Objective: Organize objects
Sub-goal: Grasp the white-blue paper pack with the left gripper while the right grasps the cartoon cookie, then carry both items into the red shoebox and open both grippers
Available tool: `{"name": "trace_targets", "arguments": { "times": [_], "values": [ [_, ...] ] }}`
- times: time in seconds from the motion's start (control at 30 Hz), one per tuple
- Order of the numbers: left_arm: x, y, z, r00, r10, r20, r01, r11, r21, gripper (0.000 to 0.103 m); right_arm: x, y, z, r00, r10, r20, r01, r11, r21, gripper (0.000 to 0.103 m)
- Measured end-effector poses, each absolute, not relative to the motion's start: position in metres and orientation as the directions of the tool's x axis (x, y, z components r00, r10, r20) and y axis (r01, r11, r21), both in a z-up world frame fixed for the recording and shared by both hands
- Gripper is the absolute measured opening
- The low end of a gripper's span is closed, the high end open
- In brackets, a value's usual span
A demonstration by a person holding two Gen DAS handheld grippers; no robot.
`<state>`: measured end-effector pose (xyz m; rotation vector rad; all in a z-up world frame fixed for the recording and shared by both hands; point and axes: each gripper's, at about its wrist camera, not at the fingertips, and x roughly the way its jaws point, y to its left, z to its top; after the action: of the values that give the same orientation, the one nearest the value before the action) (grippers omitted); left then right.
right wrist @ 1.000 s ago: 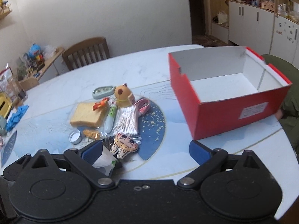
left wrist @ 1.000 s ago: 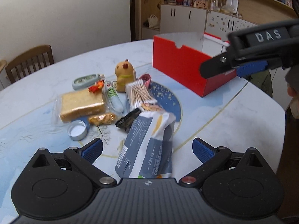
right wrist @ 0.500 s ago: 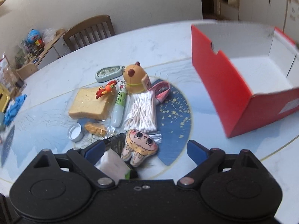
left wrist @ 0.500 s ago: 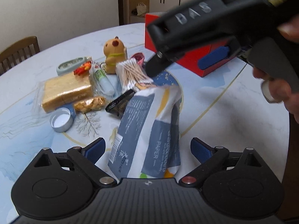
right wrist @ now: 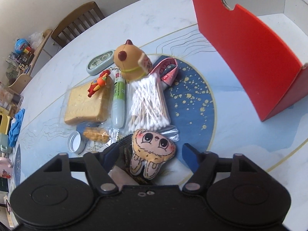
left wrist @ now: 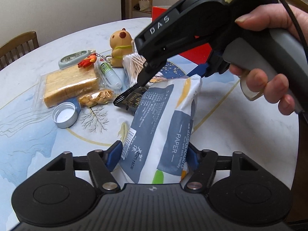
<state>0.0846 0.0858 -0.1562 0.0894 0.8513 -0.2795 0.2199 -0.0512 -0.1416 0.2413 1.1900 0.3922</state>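
The tissue pack [left wrist: 165, 127], lying on the table [left wrist: 231, 134], is being clamped by the closing left gripper [left wrist: 154, 156], both pads touching it. The right gripper [right wrist: 150, 155] is closing around the plush toy [right wrist: 152, 152], not yet pressed.

A blue-and-white tissue pack [left wrist: 163, 127] printed "PAPER" lies lengthwise on the tabletop [left wrist: 231, 134], its near end between blue pads; beyond it a small plush doll [right wrist: 152, 152] with big eyes lies face up beside bagged cotton swabs [right wrist: 148, 104]; the open red box [right wrist: 250, 57] stands right, apart.
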Motion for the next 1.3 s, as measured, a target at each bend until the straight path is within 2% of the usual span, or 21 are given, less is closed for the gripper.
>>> {"name": "trace_targets", "arguments": {
  "times": [0.1, 0.23, 0.4, 0.93, 1.3],
  "values": [
    [0.085, 0.089, -0.155, 0.626, -0.203, -0.753, 0.275, 0.961, -0.030, 0.056, 0.221, -0.049, -0.142, 0.311, 0.426, -0.849, -0.168, 0.904, 0.393, 0.051],
    [0.085, 0.095, -0.153, 0.619, -0.209, -0.757, 0.265, 0.963, -0.049, 0.051, 0.219, -0.050, -0.138, 0.327, 0.427, -0.843, -0.169, 0.904, 0.392, 0.046],
    [0.082, 0.101, -0.149, 0.609, -0.215, -0.764, 0.265, 0.962, -0.060, 0.047, 0.210, -0.057, -0.129, 0.346, 0.423, -0.838, -0.186, 0.906, 0.381, 0.045],
    [0.087, 0.105, -0.083, 0.627, -0.225, -0.746, 0.228, 0.968, -0.101, 0.047, 0.188, -0.110, -0.049, 0.455, 0.450, -0.768, -0.276, 0.892, 0.359, 0.045],
    [0.132, 0.052, -0.029, 0.639, -0.254, -0.726, 0.228, 0.964, -0.137, 0.047, 0.225, -0.170, -0.017, 0.484, 0.462, -0.743, -0.346, 0.881, 0.323, 0.045]
  ]
}}
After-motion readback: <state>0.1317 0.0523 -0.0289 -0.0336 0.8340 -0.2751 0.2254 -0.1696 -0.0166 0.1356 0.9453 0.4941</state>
